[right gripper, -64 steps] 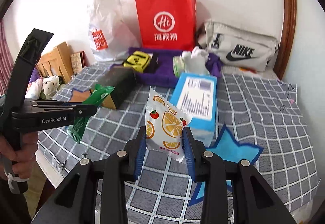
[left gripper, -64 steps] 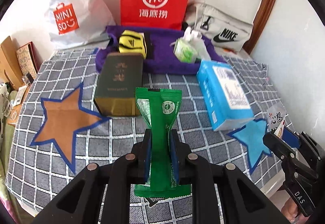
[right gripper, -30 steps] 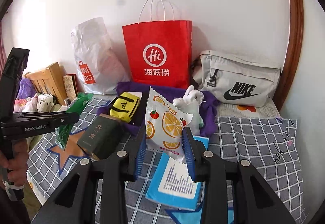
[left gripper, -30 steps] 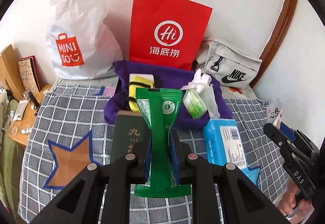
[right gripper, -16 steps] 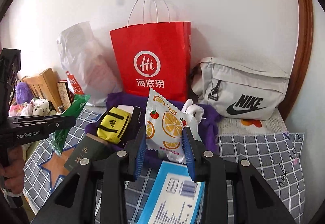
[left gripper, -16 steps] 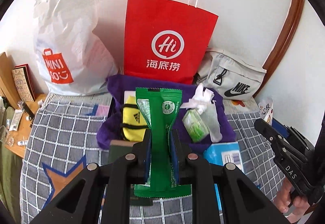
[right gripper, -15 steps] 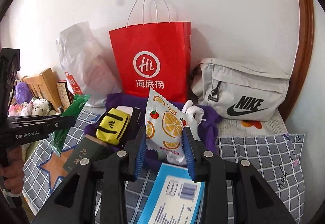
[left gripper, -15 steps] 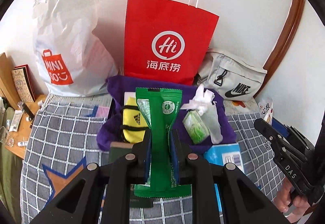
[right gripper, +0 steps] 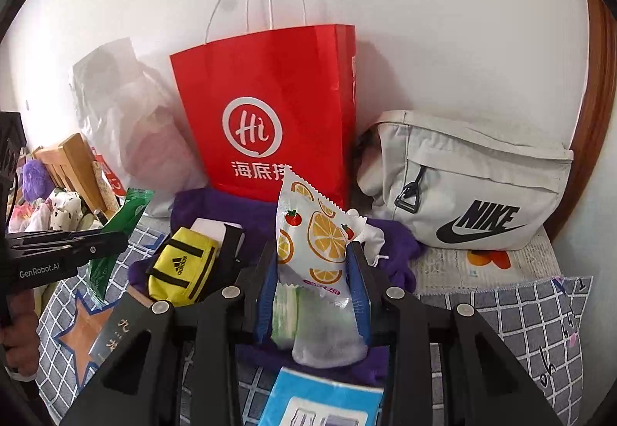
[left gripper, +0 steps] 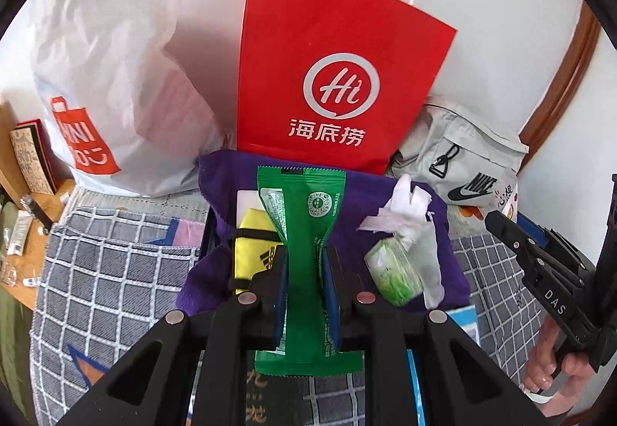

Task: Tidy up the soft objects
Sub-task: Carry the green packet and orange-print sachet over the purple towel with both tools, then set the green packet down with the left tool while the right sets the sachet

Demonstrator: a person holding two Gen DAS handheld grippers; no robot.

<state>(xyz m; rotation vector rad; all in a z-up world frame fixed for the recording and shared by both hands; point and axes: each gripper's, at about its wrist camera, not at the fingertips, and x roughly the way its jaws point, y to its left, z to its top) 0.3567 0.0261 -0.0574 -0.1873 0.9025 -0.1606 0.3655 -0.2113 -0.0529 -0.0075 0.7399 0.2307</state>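
Note:
My left gripper (left gripper: 304,281) is shut on a green snack packet (left gripper: 302,233) and holds it upright above the purple cloth (left gripper: 358,190). My right gripper (right gripper: 312,287) is shut on a white packet with orange slices (right gripper: 308,237), also over the purple cloth (right gripper: 397,252). On the cloth lie a yellow Adidas pouch (left gripper: 250,240), also seen in the right wrist view (right gripper: 181,267), and a green tissue pack in clear plastic (left gripper: 397,267). The right gripper shows at the right edge of the left wrist view (left gripper: 540,267); the left one at the left of the right wrist view (right gripper: 65,248).
A red paper bag (left gripper: 331,78) stands behind the cloth against the wall, a white Miniso bag (left gripper: 100,71) to its left, a grey Nike bag (right gripper: 474,186) to its right. A dark box (right gripper: 115,329) and a blue box (right gripper: 324,403) lie on the checked cover (left gripper: 104,271).
Both grippers have moved forward toward the purple cloth and the red bag, each still holding its packet. The bags look larger and the boxes have slid down out of the middle.

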